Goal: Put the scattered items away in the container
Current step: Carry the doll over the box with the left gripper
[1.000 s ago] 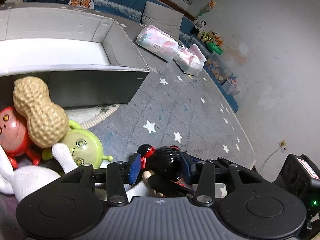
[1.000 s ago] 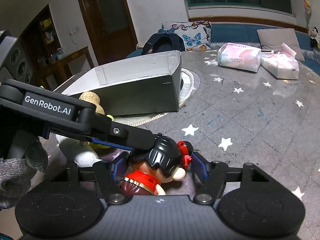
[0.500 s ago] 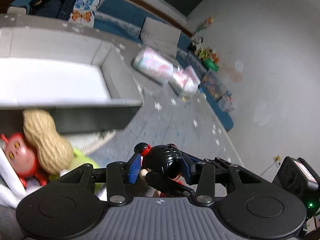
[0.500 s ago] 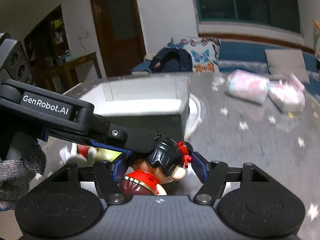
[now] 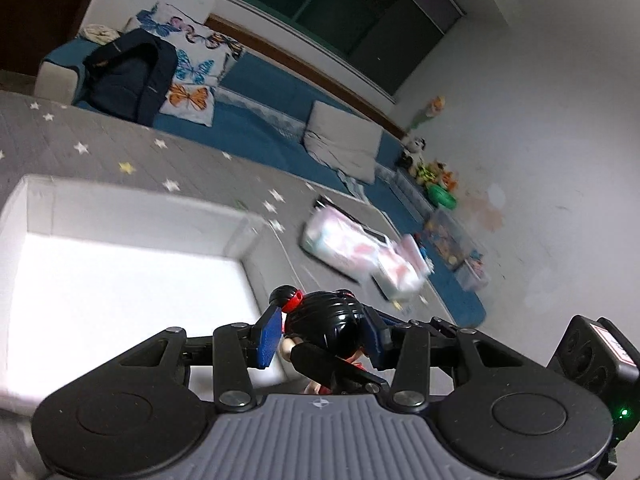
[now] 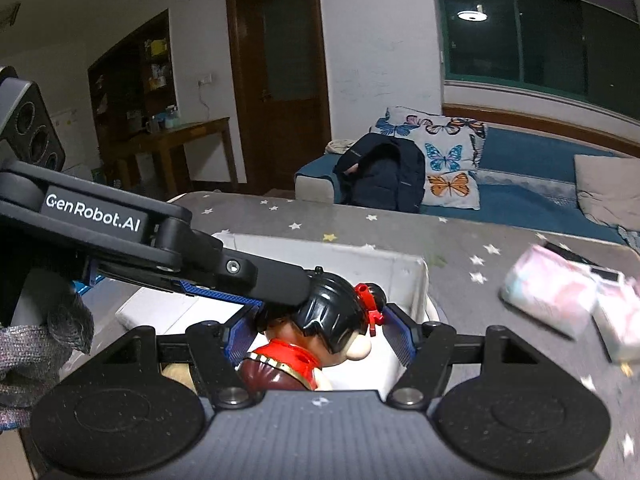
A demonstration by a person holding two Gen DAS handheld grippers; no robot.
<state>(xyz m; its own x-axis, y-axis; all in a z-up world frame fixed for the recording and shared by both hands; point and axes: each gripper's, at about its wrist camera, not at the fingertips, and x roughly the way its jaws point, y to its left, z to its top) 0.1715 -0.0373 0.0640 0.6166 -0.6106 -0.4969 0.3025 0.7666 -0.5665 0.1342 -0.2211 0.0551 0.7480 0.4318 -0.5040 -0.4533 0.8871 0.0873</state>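
Note:
Both grippers hold one doll with black hair, red hair ties and a red top. In the left wrist view the doll [image 5: 324, 332] sits between the blue pads of my left gripper [image 5: 320, 336], held above the near right corner of the white-lined box [image 5: 120, 288]. In the right wrist view the doll [image 6: 320, 332] sits between the pads of my right gripper [image 6: 320, 334], and the left gripper's fingers [image 6: 224, 268] reach in from the left onto its head. The box [image 6: 360, 264] lies just beyond and below.
Two pink tissue packs [image 5: 360, 248] lie on the grey star-patterned mat [image 5: 120, 148] right of the box, also in the right wrist view [image 6: 560, 292]. A blue sofa with butterfly cushions [image 6: 448, 160] and a dark backpack [image 6: 384, 176] stands behind. Small toys [image 5: 436, 184] line the wall.
Both grippers have lifted the doll from the mat and carried it up over the box's edge. The peanut and other toys on the mat have dropped out of view.

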